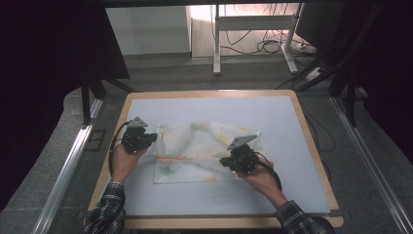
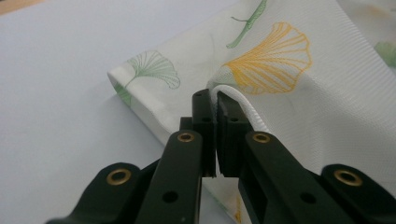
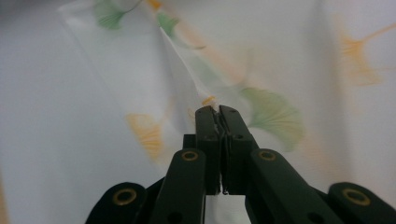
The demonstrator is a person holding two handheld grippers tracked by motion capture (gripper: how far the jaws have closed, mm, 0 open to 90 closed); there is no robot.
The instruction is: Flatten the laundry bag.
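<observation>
A white cloth [image 1: 195, 148] printed with green and orange ginkgo leaves lies rumpled on the pale blue mat [image 1: 272, 117]. My left gripper [image 1: 152, 139] is at the cloth's left edge, shut on a fold of it. In the left gripper view the jaws pinch a white hem of the cloth [image 2: 261, 60] at the left gripper [image 2: 215, 95] tips. My right gripper [image 1: 225, 162] is over the cloth's right part, shut on a raised pinch of fabric. In the right gripper view the cloth [image 3: 140, 70] rises in a ridge from the right gripper [image 3: 217, 110] tips.
The mat lies on a wooden table [image 1: 311, 146]. Metal rails [image 1: 68, 165] run along both sides. Beyond the far edge stand a white desk frame [image 1: 253, 29] and floor cables [image 1: 272, 46]. Bare mat lies in front of the cloth and behind it.
</observation>
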